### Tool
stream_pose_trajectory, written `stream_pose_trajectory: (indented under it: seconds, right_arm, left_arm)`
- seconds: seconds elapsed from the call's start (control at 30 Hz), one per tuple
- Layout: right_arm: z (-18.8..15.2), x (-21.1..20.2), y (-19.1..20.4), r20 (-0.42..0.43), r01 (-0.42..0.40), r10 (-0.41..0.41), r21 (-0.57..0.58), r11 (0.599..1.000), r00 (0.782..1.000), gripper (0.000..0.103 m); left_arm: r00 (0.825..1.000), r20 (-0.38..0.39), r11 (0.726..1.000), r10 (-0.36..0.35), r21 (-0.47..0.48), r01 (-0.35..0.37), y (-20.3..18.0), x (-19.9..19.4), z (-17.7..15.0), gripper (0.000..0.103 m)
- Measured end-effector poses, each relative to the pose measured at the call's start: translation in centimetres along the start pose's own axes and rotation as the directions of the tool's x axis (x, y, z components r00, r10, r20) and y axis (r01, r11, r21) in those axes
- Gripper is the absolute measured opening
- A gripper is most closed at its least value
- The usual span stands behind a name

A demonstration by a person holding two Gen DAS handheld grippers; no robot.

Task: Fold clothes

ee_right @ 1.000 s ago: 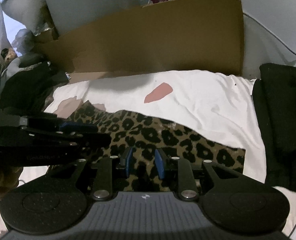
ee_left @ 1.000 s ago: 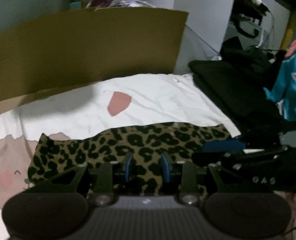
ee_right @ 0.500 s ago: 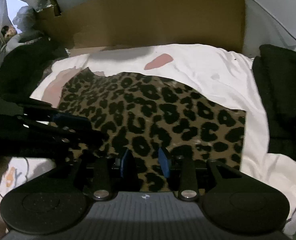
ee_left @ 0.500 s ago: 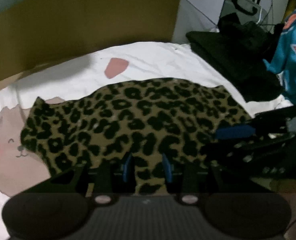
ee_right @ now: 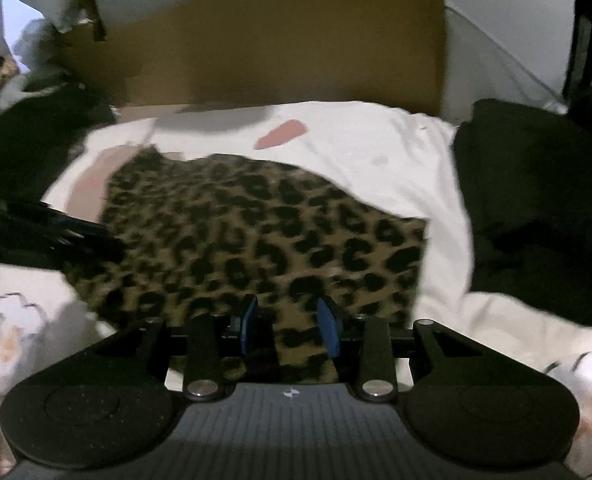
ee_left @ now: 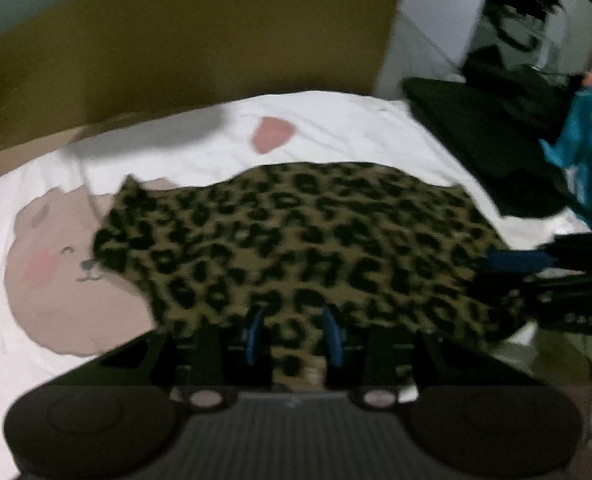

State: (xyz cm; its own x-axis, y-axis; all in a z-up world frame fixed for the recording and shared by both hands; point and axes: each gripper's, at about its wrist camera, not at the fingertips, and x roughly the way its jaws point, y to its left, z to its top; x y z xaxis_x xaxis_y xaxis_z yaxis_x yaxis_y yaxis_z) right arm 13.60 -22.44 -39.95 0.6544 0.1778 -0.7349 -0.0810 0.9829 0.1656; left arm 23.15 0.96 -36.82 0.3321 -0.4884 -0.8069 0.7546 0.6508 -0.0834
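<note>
A leopard-print garment (ee_left: pixel 304 248) lies spread over a white sheet (ee_left: pixel 176 152) printed with a pale brown bear face (ee_left: pixel 60 272) and a pink patch (ee_left: pixel 272 138). In both views the pictures are blurred, so fine detail of the cloth is hard to read.

The left tool (ee_left: pixel 294 334) sits at the near edge of the garment, its blue-padded fingers (ee_left: pixel 252 332) standing apart with leopard cloth showing in the gap between them; whether they pinch the cloth cannot be told from here. The right tool (ee_right: pixel 290 328) is likewise at the garment's near edge (the cloth runs up between its blue fingers (ee_right: pixel 328 326) toward the camera), fingers parted by a similar gap, and its grip cannot be told either.

In the left wrist view the right tool appears side-on at the garment's right edge; in the right wrist view the left tool shows as a dark shape at the garment's left edge.

A brown cardboard sheet (ee_right: pixel 280 48) stands upright behind the white sheet. Dark clothing (ee_right: pixel 536 192) is piled just beside the sheet on the right, and a teal garment (ee_left: pixel 588 152) hangs farther right.
</note>
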Motion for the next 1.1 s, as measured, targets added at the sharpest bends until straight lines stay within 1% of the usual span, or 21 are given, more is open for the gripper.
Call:
stream_pose_trajectory:
  seconds: [0.17, 0.27, 0.47, 0.53, 0.57, 0.63, 0.73, 1.1]
  right_arm:
    - [-0.6, 0.0, 2.3, -0.005, -0.041, 0.041, -0.039, 0.998, 0.999, 0.040]
    - [-1.0, 0.5, 3.1, -0.024, -0.049, 0.048, -0.054, 0.997, 0.999, 0.040]
    - [-2.2, 2.0, 3.1, -0.060, -0.036, 0.031, -0.083, 0.996, 0.998, 0.040]
    - [-2.4, 2.0, 2.9, -0.066, -0.037, 0.031, -0.086, 0.996, 0.997, 0.040]
    - [-2.5, 1.9, 2.8, -0.069, -0.038, 0.032, -0.086, 0.996, 0.997, 0.039]
    - [-2.7, 1.6, 2.3, -0.070, -0.032, 0.027, -0.084, 0.996, 0.997, 0.039]
    - [-3.0, 1.0, 1.4, -0.069, -0.021, 0.016, -0.061, 0.998, 0.997, 0.039]
    - [-4.0, -0.6, -2.2, -0.083, 0.056, -0.054, 0.027, 0.998, 0.995, 0.038]
  left_arm:
    - [0.998, 0.001, 0.997, -0.056, 0.059, 0.056, -2.6, 0.2, -0.7, 0.034]
    - [0.999, -0.018, 0.997, -0.050, 0.051, 0.051, -2.5, 0.7, -1.0, 0.034]
    - [0.998, -0.059, 0.999, -0.035, 0.032, 0.037, -2.0, 1.8, -1.6, 0.034]
    - [0.997, -0.073, 0.999, -0.030, 0.026, 0.032, -1.8, 2.2, -1.8, 0.033]
    - [0.996, -0.080, 0.999, -0.027, 0.023, 0.029, -1.7, 2.4, -1.9, 0.029]
    - [0.995, -0.094, 1.000, -0.022, 0.017, 0.024, -1.6, 2.7, -2.0, 0.027]
    - [0.995, -0.097, 1.000, -0.015, -0.006, 0.015, -0.7, 2.6, -2.1, 0.026]
    - [0.991, -0.107, 0.995, 0.076, -0.064, -0.083, 2.6, 1.7, -3.1, 0.026]
